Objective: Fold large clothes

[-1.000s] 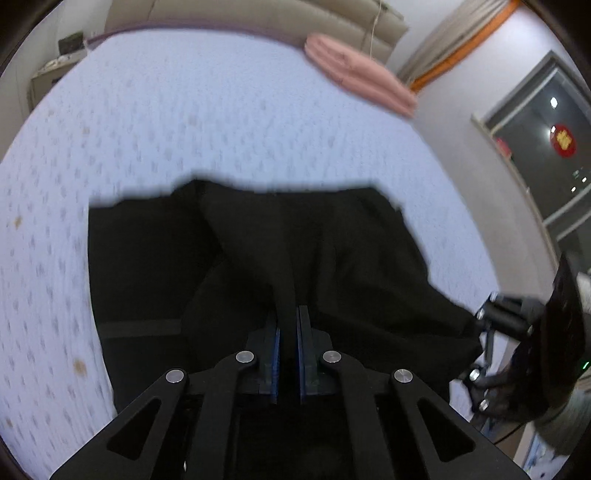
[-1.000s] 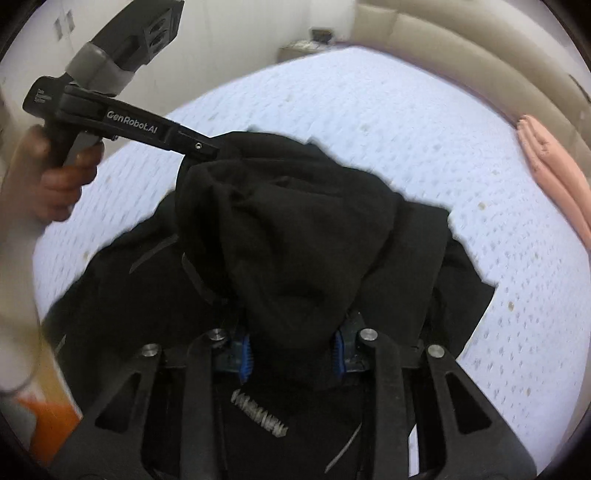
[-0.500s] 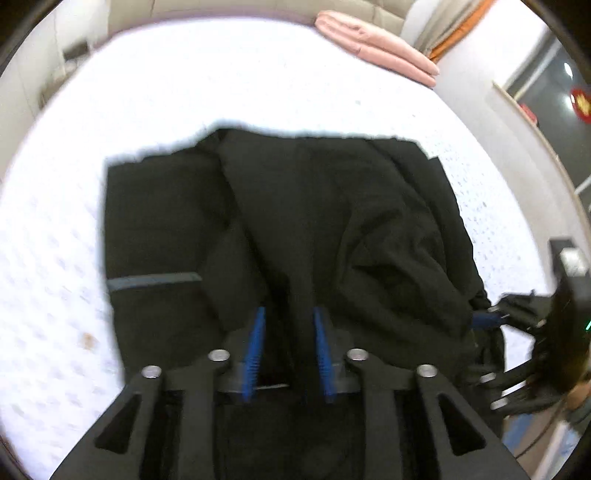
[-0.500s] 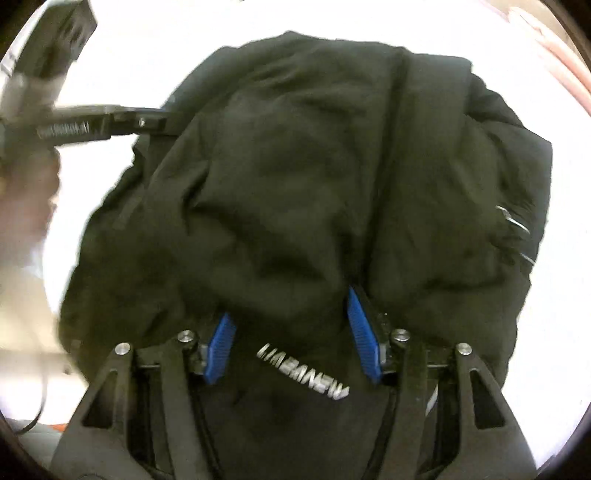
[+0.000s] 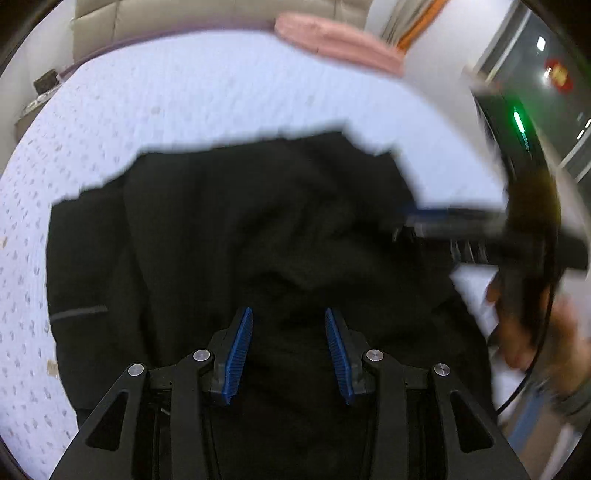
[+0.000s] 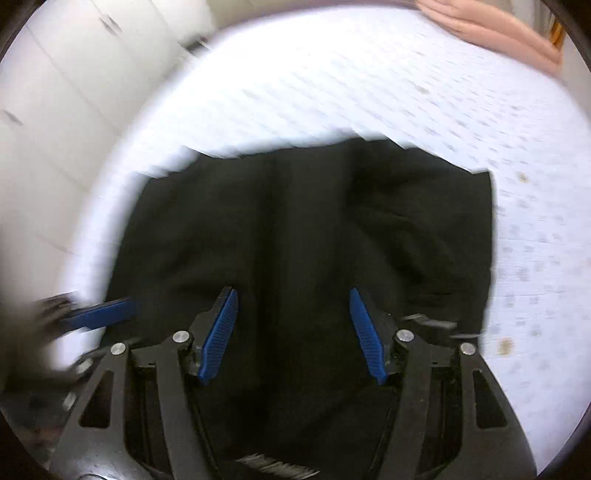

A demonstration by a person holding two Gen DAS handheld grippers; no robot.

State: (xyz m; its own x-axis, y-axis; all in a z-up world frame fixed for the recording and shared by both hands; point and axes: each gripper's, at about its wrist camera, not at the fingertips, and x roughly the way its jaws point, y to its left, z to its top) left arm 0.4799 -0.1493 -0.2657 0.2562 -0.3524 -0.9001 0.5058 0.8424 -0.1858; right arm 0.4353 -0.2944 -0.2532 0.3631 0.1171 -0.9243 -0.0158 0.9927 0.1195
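A large black garment (image 5: pixel 229 236) lies folded over on the white patterned bed (image 5: pixel 184 96). It also fills the middle of the right wrist view (image 6: pixel 314 221). My left gripper (image 5: pixel 289 349) is open and empty just above the garment's near edge. My right gripper (image 6: pixel 293 332) is open and empty over the garment's near part. The right gripper shows blurred at the right of the left wrist view (image 5: pixel 410 218), held by a hand. The left gripper's blue fingers (image 6: pixel 99 314) show at the left edge of the right wrist view.
A folded pink cloth (image 5: pixel 332 40) lies at the far edge of the bed, also seen in the right wrist view (image 6: pixel 491 26). A beige headboard (image 5: pixel 184 14) stands behind it. White cabinets (image 6: pixel 74 74) stand to the left of the bed.
Both grippers have let go of the black garment and opened wider. The raised fabric has dropped flat onto the bed. Both grippers have pulled back toward the near edge.
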